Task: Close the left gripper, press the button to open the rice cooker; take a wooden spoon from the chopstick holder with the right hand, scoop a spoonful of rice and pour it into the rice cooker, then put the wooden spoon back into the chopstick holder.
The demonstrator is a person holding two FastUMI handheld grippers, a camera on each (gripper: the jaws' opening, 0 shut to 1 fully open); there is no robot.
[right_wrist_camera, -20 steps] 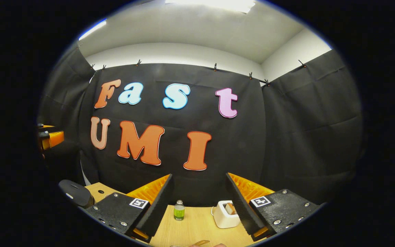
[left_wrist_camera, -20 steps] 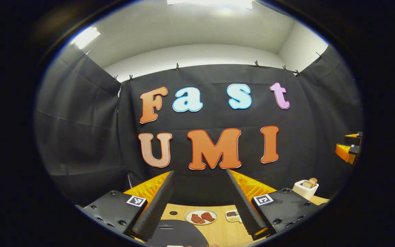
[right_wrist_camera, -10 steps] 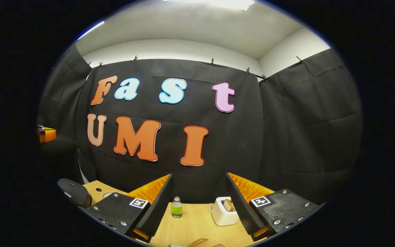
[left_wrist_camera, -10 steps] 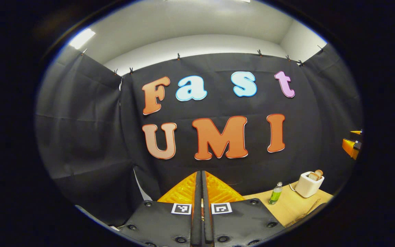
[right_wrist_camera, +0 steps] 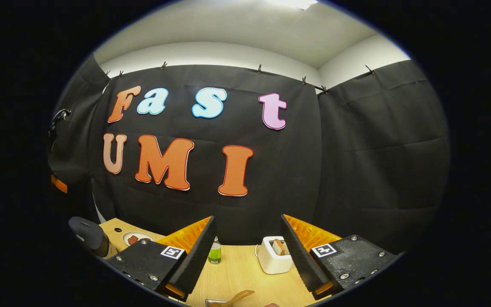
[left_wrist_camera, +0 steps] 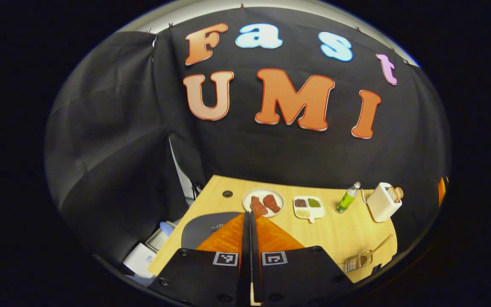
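The left gripper (left_wrist_camera: 250,260) has its fingers pressed flat together with nothing between them, hanging over the near left part of the worktop (left_wrist_camera: 335,232). Right behind its tips sits the rice cooker (left_wrist_camera: 205,225), a dark grey dome at the left edge with its lid down. Over near the right front corner there's the chopstick holder (left_wrist_camera: 355,262) with the wooden spoon (left_wrist_camera: 379,247) leaning out of it, handle angled toward the back. Going farther back you get a plate of meat (left_wrist_camera: 263,203), then a small divided dish (left_wrist_camera: 308,207) just beside it, a green bottle (left_wrist_camera: 348,198), and a white toaster (left_wrist_camera: 382,201) with bread in it along the far right edge.

The right gripper (right_wrist_camera: 247,251) is spread wide apart and empty. The spoon pokes in at the bottom of the right gripper view, between its fingers. Past that, the bottle and toaster stand by the back edge, and the cooker shows off to the left.
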